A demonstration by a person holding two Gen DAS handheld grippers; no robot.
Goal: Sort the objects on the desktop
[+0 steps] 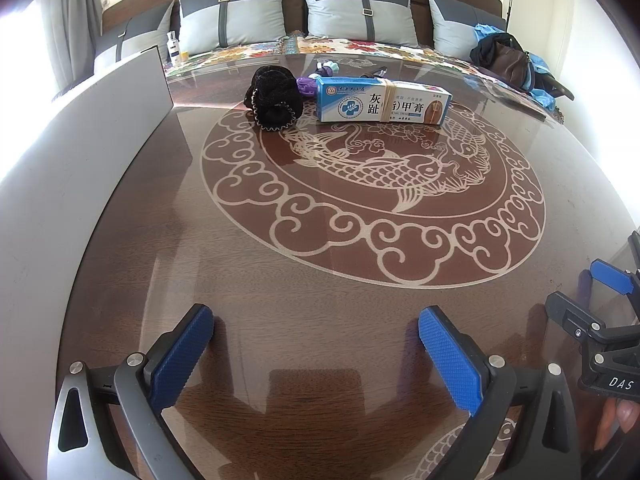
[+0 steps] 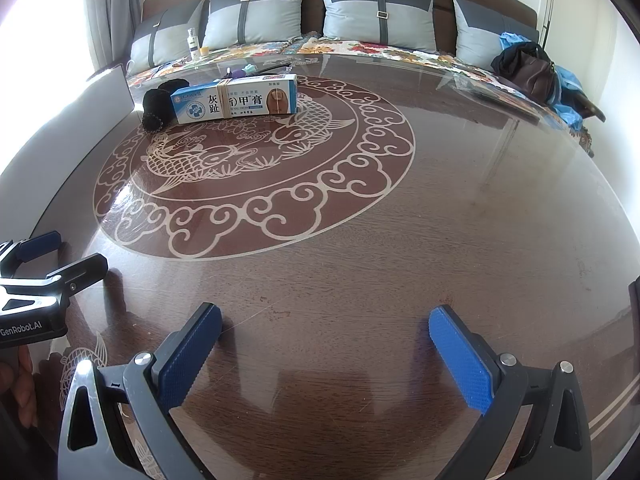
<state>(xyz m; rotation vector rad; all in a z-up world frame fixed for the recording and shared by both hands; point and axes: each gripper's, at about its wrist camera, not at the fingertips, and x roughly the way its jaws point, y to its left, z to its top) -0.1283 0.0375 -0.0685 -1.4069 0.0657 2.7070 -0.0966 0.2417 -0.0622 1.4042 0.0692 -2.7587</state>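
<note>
A white and blue cream box (image 1: 382,105) bound with rubber bands lies at the far side of the brown glass-topped table (image 1: 320,280). A black scrunchie (image 1: 274,98) sits to its left, touching it. Small purple items (image 1: 307,87) lie behind them, partly hidden. The box (image 2: 236,99) and scrunchie (image 2: 158,106) also show in the right wrist view. My left gripper (image 1: 316,354) is open and empty, low over the near table. My right gripper (image 2: 326,354) is open and empty, to the right of the left one.
A white panel (image 1: 80,152) stands along the table's left edge. A sofa with grey cushions (image 1: 232,16) runs behind the table, with a small bottle (image 1: 173,46) at left and a dark bag with blue cloth (image 1: 508,60) at right.
</note>
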